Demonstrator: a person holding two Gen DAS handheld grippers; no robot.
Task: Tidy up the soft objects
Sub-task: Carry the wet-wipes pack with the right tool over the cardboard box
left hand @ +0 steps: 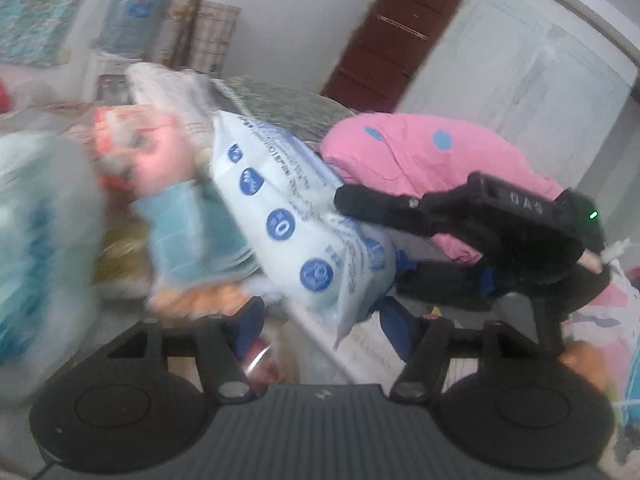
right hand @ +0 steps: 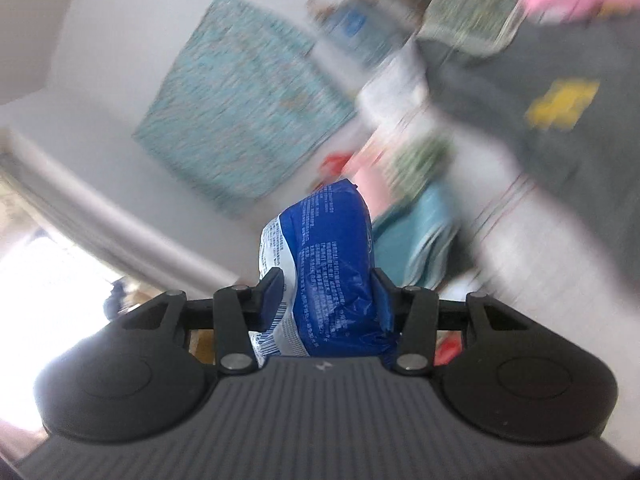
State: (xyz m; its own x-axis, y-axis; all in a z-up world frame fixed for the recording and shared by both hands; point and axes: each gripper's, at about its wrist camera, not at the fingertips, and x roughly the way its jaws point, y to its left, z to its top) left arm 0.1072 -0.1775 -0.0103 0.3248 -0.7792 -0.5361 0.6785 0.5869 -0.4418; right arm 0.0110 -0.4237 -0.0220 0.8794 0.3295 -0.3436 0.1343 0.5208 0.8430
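Right gripper (right hand: 326,300): pinching a blue-and-white soft pack (right hand: 332,264); both blue pads press its sides; the pack's lower end is hidden behind the gripper body.
Soft pack, left wrist view: the same pack (left hand: 304,216) shows its white face with blue round marks, held raised and tilted; its print is too blurred to read.
Left gripper (left hand: 324,320): fingers spread, nothing pinched between them; the pack's lower corner hangs between the pads without visible contact; the near pad (left hand: 248,328) is smeared by motion.
Pink garment (left hand: 420,156): blue-spotted, heaped behind the right gripper, partly covered by it.
Pile at left (left hand: 168,208): pale blue, pink and orange soft items; too blurred to name.
Background: brown door (left hand: 392,40), cut off below by the garment; teal wall hanging (right hand: 240,116), streaked; grey cloth with a yellow patch (right hand: 560,104), cut off at the frame edge.
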